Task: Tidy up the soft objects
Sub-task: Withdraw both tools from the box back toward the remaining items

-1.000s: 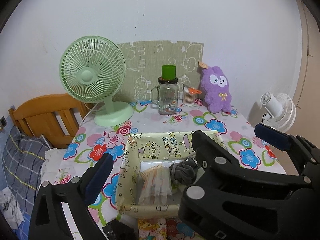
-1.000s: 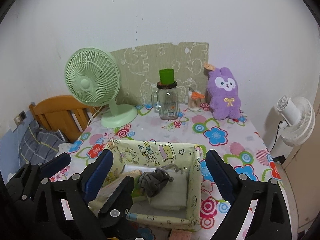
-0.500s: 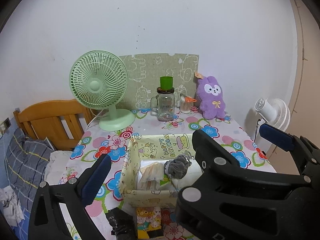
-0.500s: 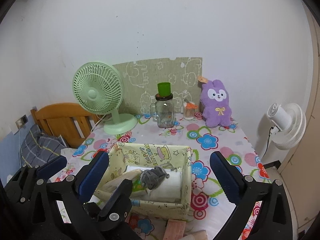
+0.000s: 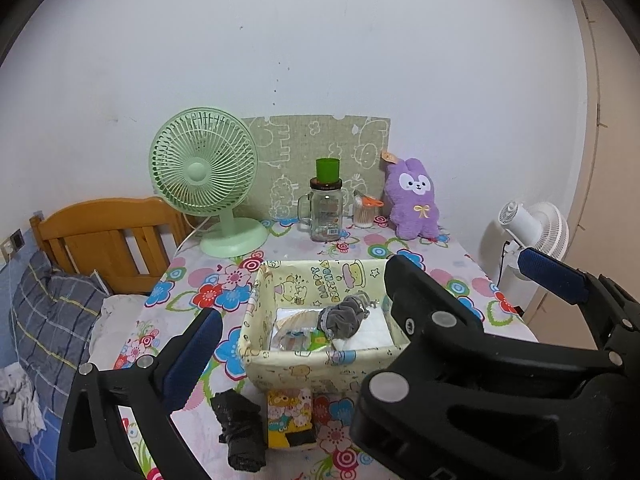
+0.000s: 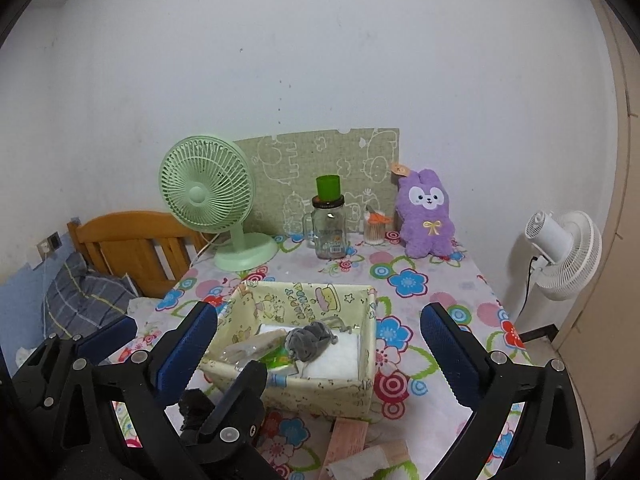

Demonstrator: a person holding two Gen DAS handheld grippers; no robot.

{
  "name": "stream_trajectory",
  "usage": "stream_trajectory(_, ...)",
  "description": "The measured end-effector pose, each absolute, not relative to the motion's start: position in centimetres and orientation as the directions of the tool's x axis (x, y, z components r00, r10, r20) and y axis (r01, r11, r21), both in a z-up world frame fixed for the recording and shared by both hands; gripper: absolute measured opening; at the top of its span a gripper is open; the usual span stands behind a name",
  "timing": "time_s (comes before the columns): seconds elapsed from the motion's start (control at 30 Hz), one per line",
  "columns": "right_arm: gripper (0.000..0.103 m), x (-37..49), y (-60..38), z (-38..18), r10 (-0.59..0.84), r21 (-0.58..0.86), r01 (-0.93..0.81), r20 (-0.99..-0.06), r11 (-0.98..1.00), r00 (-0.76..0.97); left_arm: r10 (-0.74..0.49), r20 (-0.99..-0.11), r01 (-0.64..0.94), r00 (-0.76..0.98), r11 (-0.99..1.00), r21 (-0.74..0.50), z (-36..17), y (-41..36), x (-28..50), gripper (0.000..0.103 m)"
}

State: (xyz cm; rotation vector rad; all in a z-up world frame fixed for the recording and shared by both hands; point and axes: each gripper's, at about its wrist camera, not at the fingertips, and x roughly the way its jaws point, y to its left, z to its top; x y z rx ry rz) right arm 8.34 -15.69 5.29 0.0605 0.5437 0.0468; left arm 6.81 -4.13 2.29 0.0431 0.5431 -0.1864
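A yellow cartoon-print fabric basket [image 5: 320, 364] [image 6: 312, 392] sits on the flowered table. Inside lie a grey scrunchie [image 5: 344, 316] [image 6: 310, 342], a white pack and a clear packet. In front of the basket lie a black soft bundle [image 5: 240, 428] [image 6: 194, 402] and a yellow cartoon pack [image 5: 290, 416]. A purple plush rabbit [image 5: 414, 200] [image 6: 426, 216] leans on the back wall. My left gripper [image 5: 320, 352] is open and empty, short of the basket. My right gripper [image 6: 320, 352] is open and empty beside it. Its left finger hides the left gripper's right finger in the left wrist view.
At the back stand a green desk fan [image 5: 208, 176], a glass jar mug [image 5: 326, 212] topped by a green cup, and a cotton-swab pot [image 6: 376, 228]. A white fan [image 6: 564, 252] stands past the table's right edge. A wooden headboard [image 5: 104, 236] and bedding lie left. A pink pack [image 6: 346, 440] lies at the near edge.
Both grippers have drawn back and up from the basket. The basket looks smaller, and the black bundle and yellow pack in front of it have come into view.
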Motion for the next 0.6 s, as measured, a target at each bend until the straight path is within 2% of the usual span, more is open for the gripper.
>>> stream_trajectory(0.6, 0.103, 4.9, -15.6, 4.3, 0.034, 0.05, -0.01, -0.514, 0.999, 0.857, -0.175, -0.516, 0.186, 0.838, 0.982, -0.031, 0.9, -3.8, 3.6, 0.102)
